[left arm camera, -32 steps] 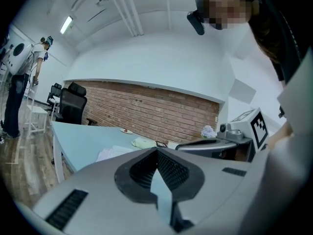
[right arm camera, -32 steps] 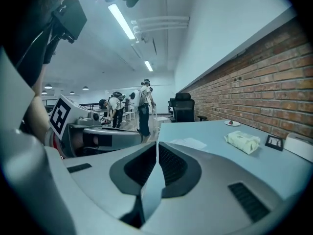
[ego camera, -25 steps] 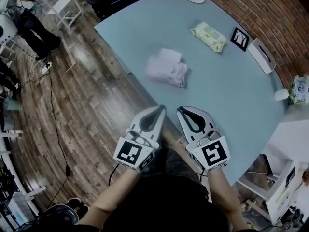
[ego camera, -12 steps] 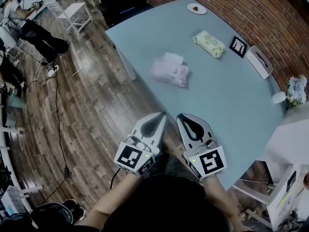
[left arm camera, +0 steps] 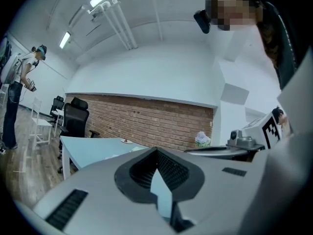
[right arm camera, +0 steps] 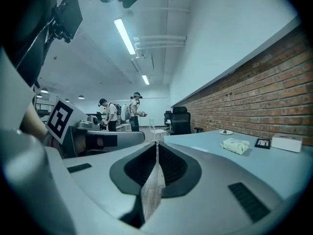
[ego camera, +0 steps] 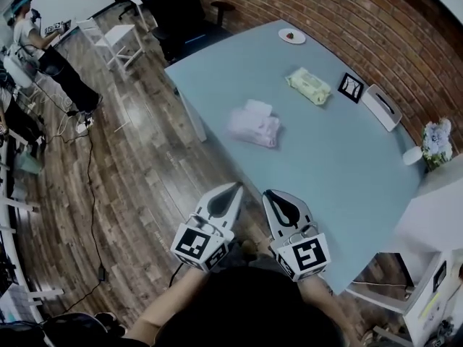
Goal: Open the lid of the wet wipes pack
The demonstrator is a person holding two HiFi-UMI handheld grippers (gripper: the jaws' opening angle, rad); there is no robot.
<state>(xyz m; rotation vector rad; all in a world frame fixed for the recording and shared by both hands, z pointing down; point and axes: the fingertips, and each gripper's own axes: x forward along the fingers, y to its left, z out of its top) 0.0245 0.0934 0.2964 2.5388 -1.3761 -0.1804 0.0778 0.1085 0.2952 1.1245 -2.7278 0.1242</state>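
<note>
Indoors, a blue desk (ego camera: 340, 165) stood beside a brick wall (ego camera: 340, 13) on plank floor (ego camera: 130, 179); left gripper (ego camera: 238, 186) and right gripper (ego camera: 267, 193) jaws were pressed together, empty.

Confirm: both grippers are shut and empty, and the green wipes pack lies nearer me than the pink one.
Wrong: the head view shows the pink wipes pack nearer you, the green wipes pack farther. Left gripper and right gripper are shut and empty.
</note>
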